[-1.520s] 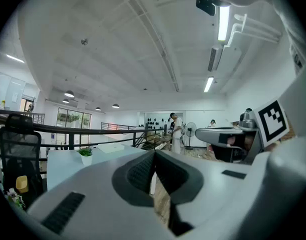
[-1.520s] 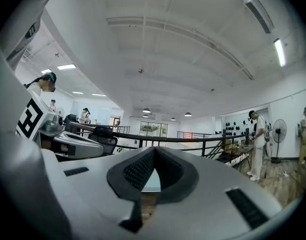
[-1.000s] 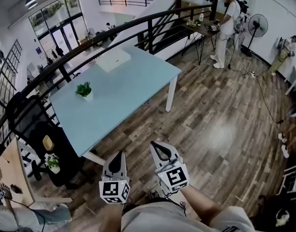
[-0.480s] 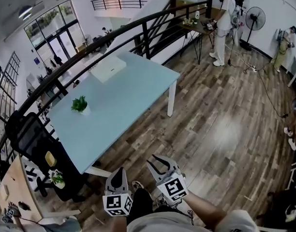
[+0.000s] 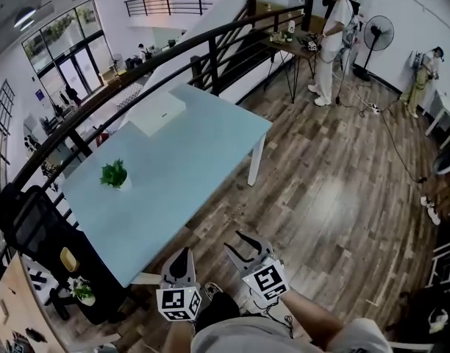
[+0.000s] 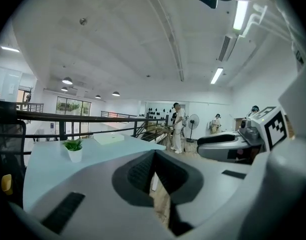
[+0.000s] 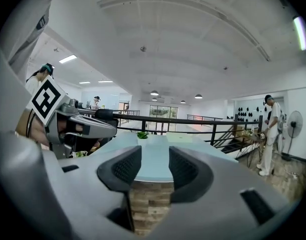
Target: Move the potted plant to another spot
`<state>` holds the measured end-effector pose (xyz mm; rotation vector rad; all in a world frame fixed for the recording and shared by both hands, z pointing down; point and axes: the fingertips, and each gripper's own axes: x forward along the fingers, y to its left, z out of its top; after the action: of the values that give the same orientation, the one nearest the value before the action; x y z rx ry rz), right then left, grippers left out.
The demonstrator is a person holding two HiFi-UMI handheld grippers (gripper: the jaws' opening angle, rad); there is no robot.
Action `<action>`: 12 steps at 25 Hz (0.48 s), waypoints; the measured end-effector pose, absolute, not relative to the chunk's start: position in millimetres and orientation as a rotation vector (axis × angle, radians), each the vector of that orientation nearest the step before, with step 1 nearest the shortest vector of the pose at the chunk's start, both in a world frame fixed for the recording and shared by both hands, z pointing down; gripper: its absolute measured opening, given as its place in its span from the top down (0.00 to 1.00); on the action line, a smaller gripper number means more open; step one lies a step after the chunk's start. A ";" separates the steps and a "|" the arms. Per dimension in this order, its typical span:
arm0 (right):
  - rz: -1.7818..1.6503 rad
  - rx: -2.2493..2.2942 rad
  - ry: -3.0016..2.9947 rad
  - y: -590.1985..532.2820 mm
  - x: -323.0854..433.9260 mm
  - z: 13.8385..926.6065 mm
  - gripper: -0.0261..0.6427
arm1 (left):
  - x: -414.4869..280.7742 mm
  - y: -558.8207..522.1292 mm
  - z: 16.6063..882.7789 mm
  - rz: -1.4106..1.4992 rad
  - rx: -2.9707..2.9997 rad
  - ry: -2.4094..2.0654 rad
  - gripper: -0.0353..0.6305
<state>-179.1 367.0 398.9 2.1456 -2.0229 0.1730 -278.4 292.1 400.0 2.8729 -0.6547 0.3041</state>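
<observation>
The potted plant (image 5: pixel 113 175), a small green tuft in a white pot, stands on the light-blue table (image 5: pixel 188 153) near its far left side. Both grippers hang over the wood floor just short of the table's near corner, well apart from the plant. My left gripper (image 5: pixel 182 254) is shut, its pads meeting with nothing between them. My right gripper (image 5: pixel 238 243) is open; its jaws have just been opening, and the gap holds nothing. The left gripper view shows the plant (image 6: pixel 73 149) at left beyond the shut left gripper (image 6: pixel 154 159). The right gripper view shows the plant (image 7: pixel 142 135) far off, above the right gripper (image 7: pixel 155 166).
A flat white box (image 5: pixel 157 112) lies on the table's far end. A black railing (image 5: pixel 210 46) runs behind the table. A black office chair (image 5: pixel 34 226) stands at the table's left end, with another small plant (image 5: pixel 81 291) below it. People (image 5: pixel 331 43) and a fan (image 5: pixel 378 31) are at the back right.
Both grippers have come nearer the table's near corner and sunk a little. The right jaws have parted from shut to open. The plant has stayed in place on the table.
</observation>
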 end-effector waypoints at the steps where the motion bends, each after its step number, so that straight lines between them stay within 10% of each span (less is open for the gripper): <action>1: 0.180 2.146 -2.018 357.0 -176.3 395.4 0.69 | -275.0 280.8 399.7 0.303 2.871 -0.641 0.93; 12: 0.193 2.103 -1.990 255.1 -182.4 391.5 0.61 | -291.8 168.7 393.3 0.183 2.823 -0.675 0.93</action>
<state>-182.4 255.1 391.5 2.1031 -1.9897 0.1926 -291.8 168.7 393.3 2.8232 -0.6754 0.1834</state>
